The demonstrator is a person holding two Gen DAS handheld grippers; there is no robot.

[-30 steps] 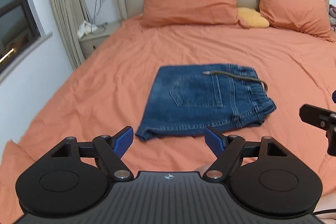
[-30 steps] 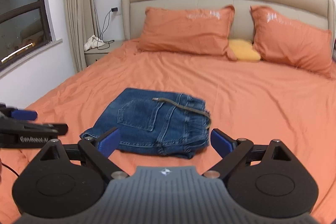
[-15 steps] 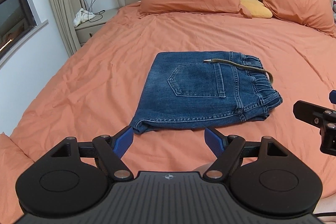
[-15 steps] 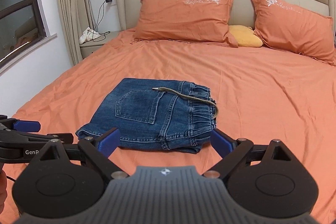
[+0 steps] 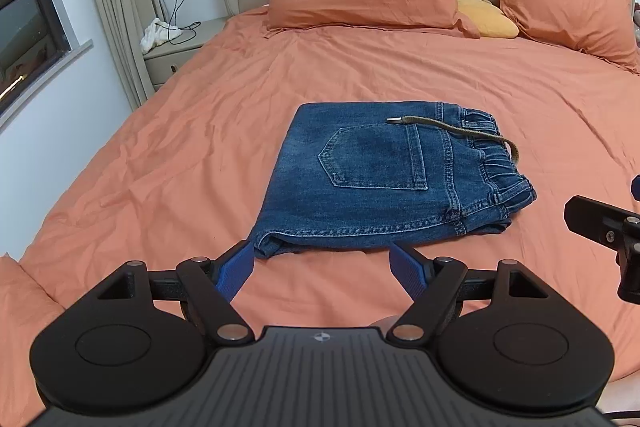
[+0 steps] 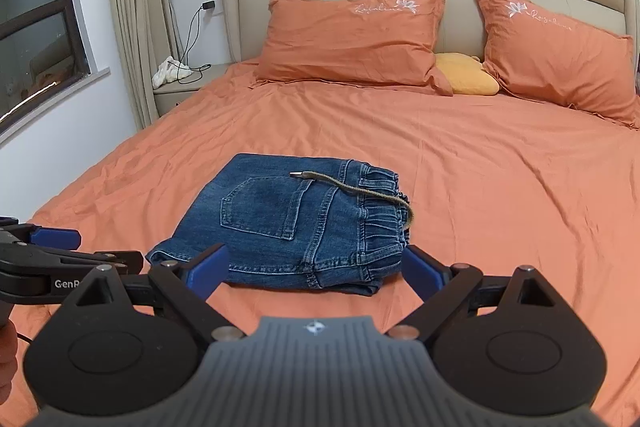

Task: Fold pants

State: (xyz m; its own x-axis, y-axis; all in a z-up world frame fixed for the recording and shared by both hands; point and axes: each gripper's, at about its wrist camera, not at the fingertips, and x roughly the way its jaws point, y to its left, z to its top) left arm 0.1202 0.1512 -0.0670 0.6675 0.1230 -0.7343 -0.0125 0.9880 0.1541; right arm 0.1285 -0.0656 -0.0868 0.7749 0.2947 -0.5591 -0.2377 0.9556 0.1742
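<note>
Both my left gripper (image 5: 321, 264) and right gripper (image 6: 316, 269) hang wide and empty just short of the pants (image 5: 394, 179), which look fully folded on the bed (image 5: 180, 131); next is pulling clear.

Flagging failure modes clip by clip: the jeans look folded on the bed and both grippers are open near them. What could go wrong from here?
1. The drawstring lies loose across the folded jeans; a finger could snag it and drag the fold open.
2. The elastic waistband end is bunched and thicker, so another fold may sit uneven or spring back.
3. The left gripper and right gripper hover open close together at the near edge; they might collide, or pinch the orange sheet along with the denim.
</note>
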